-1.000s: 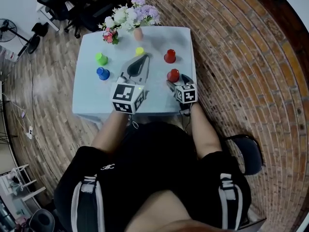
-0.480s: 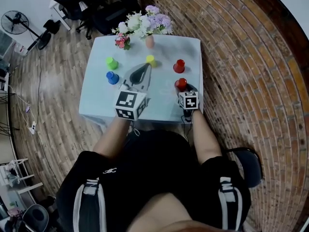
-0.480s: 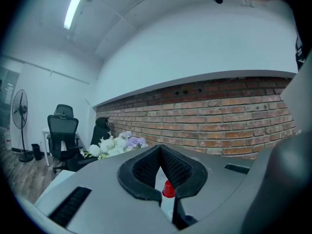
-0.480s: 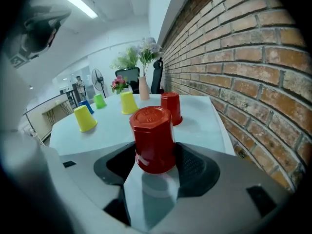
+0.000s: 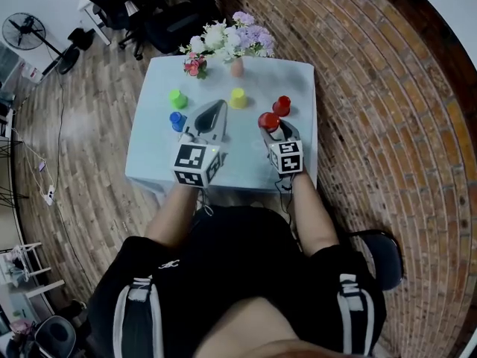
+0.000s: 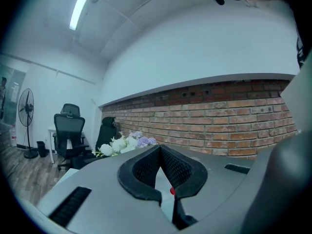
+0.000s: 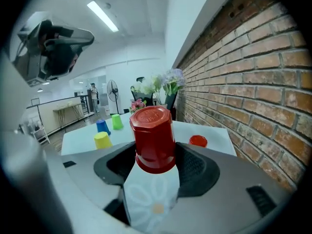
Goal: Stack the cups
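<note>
Stacking has hardly got going, by my reckoning: none of the five cups sits on another yet. The green cup, blue cup and yellow cup stand apart from each other, upside down on the pale table. A second red cup waits near the right edge, in front of the vase of flowers. Only one pick is made, so every placing is left to do.

The right gripper has just been closing its jaws, and they now clamp the near red cup by its sides. The cup is bottom-up between the pads and looks to be clear of the cloth. It hangs just beside the other red cup and a little short of it. That hand is tilted somewhat downward, forearm reaching straight out from the seated person.

The left gripper has its jaws pressed together with nothing between them. It is held level over the middle of the table, pointing toward the yellow cup and touching none of the cups.
</note>
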Tool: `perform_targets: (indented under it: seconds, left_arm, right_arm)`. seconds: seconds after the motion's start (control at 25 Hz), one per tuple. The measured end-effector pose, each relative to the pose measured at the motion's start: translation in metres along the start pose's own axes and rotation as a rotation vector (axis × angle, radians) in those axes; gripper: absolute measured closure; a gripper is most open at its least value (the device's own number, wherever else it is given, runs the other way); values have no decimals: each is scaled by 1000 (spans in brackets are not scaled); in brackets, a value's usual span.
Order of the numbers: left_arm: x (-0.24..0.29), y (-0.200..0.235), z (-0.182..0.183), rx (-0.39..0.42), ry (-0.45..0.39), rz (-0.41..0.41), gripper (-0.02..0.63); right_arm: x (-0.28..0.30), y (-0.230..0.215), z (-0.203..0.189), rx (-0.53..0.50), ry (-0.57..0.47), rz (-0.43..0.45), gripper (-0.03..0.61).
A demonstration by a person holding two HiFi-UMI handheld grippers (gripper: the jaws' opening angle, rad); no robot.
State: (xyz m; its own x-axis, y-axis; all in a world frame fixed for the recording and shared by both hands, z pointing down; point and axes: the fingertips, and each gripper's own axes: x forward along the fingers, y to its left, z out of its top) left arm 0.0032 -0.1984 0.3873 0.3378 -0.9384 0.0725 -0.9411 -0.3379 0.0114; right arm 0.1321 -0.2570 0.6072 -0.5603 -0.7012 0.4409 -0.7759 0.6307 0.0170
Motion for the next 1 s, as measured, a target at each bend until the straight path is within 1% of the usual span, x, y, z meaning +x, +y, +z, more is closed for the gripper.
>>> perform_targets:
  seconds: [0.24,0.36,0.48,0.6,0.76,1.0]
  left_arm:
    - [-23,36,-3,-18,2,53,612]
    - [-38,56,-5,-25,5,86,612]
    - [-56,78,-8,-31,9,121,612]
    - [-72,97,-11,-38,14,148,612]
    - [-87,117,-18,-51,24,174,612]
    - [-94,135,-25,-55,42,182,612]
  right_arm:
    - [17,47,26,-57,-29,86,324]
    - [30,71,23,-60,-9,123,324]
    - [42,92,12,-48,23,141,324]
    - [53,109,-3,-27,69,136,324]
    - [68,119,-29,-13,153,92,325]
    - [82,126,-54,-4,222,54,325]
